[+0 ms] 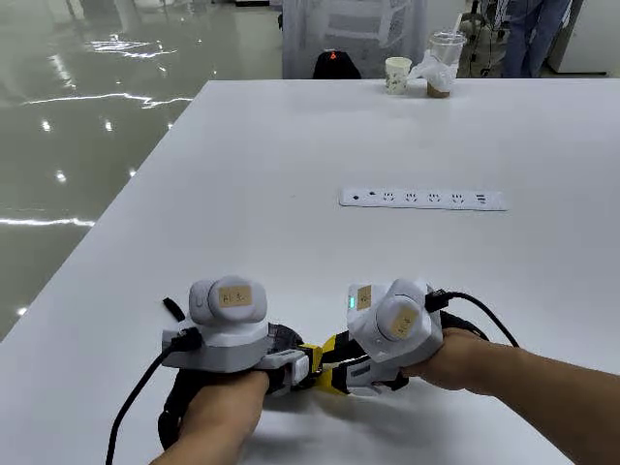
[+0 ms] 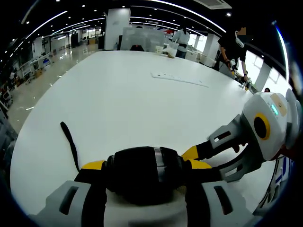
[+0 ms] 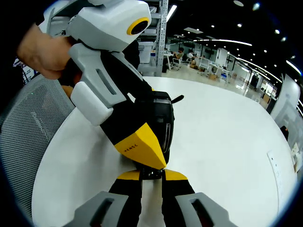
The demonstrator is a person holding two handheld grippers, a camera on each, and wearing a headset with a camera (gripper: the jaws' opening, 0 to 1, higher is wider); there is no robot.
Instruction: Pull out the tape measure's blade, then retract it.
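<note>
White workbench (image 1: 291, 174) is carrying everything. A person is holding both grippers at the near edge, nose to nose.

Left gripper (image 2: 144, 166) is clamping the tape measure (image 2: 142, 185) across its black body, with one yellow-tipped jaw on each side and the case sitting on the bench. In the right gripper view it is coming in from upper left with the case wedged under its jaw.

Right gripper (image 3: 151, 178) is facing the case mouth. Its jaws are sitting nearly together, pinching a small dark piece right at the case, which looks like the blade tip (image 3: 150, 173), though the view is tight there. No length of blade is showing between case and jaws.

White power strip (image 1: 422, 199) is lying mid-bench, well apart from the grippers. A paper cup (image 1: 397, 75) and a clear plastic cup (image 1: 447, 60) are standing at the far edge.

The tape measure's black wrist strap (image 2: 70, 144) is trailing flat on the bench to the left of the case.

Writing: the left gripper's yellow jaw pad is showing small print, too fine to read reliably. Beige labels on top of both grippers are showing marks that I cannot read.
</note>
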